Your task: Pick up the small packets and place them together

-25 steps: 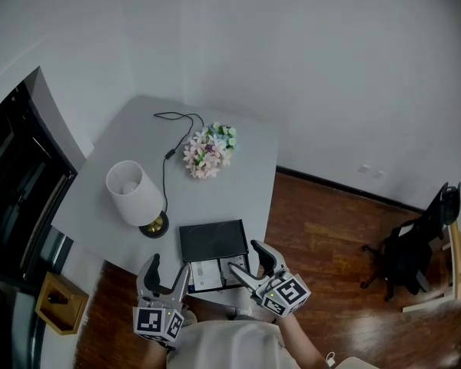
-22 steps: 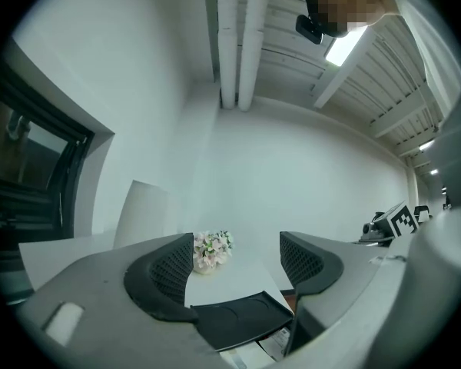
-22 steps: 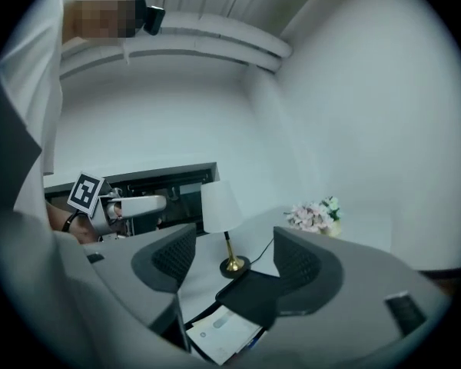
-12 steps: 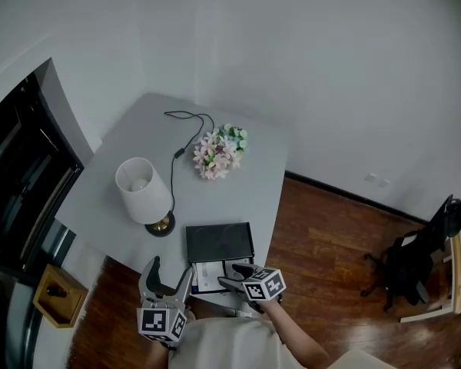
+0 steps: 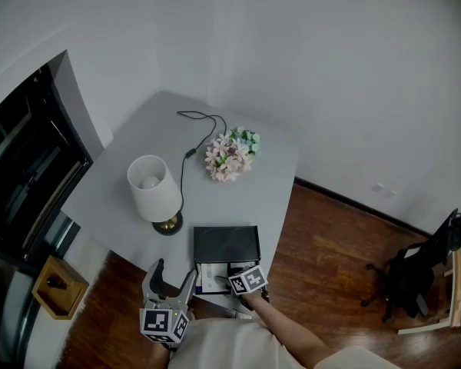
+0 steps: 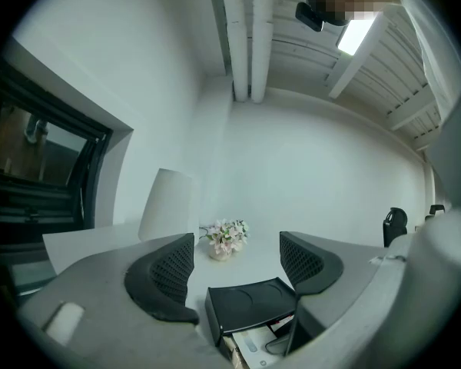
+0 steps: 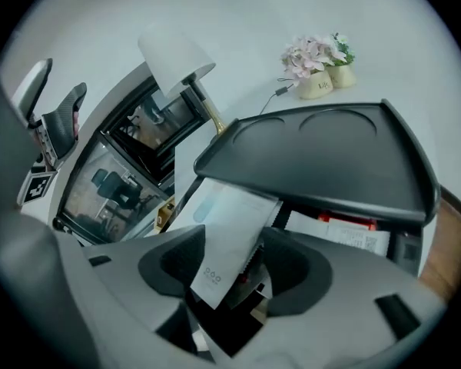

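Right tongs (image 7: 234, 243) just closing round a white packet (image 7: 229, 210), pads not yet pressing it. Left tongs (image 6: 237, 244) spread, nothing between.

Grey left tongs (image 6: 237, 266) and right tongs (image 7: 230, 275) have dark pads (image 6: 173, 267), and each bears a black-and-white marker cube (image 5: 165, 323).

I am in an office-like room: white walls, wood floor (image 5: 330, 237), grey table (image 5: 131, 160) with lamp (image 5: 154, 191) and flowers (image 5: 232, 154), desk chair (image 5: 415, 279).
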Tool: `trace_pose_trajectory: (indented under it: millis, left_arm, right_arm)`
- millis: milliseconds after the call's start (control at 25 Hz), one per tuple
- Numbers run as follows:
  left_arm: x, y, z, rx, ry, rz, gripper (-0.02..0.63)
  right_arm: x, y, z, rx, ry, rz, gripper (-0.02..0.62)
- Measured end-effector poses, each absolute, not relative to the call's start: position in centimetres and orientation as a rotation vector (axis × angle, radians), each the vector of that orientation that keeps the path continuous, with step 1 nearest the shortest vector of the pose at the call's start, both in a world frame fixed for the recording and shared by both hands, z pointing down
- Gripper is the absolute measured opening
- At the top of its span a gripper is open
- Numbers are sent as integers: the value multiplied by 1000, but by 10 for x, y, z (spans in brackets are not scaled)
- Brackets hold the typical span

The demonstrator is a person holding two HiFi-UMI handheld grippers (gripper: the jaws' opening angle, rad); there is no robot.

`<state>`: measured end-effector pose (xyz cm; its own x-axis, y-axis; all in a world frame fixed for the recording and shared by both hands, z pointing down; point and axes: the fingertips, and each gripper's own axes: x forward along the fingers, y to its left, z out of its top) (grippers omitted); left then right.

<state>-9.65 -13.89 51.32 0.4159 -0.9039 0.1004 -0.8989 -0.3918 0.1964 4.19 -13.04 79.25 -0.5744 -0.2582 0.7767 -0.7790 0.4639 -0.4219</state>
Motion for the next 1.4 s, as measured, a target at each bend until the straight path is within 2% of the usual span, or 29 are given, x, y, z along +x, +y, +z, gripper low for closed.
trace_pose_trajectory:
  millis: [160,360,600,960,1120,1400]
  left_arm:
    - [-101,-137,517,2428,-1598,-25,356]
    - [-101,-135,521,2421,-1592,-11,354]
    - [-97,-135,524,2422,-1568,-4,354]
    - [-98,-134,526,2414,-1574,-7,354]
    - [-104,-131,524,2398,-1598,-20,354]
    - [-121,-126,521,2364,-1646,-43,354]
  right_arm:
    - [43,-130,797,862,-2045,999,225]
    - [54,-129,791,905,-2040,989,114]
    - [81,-124,783,977,-2012,1035,34]
    - [97,-103,732,1033,-2113,1184,11]
    - [88,-107,692,1019,-2226,1152,8]
    - [65,-186,681,1008,-2300,1051,8]
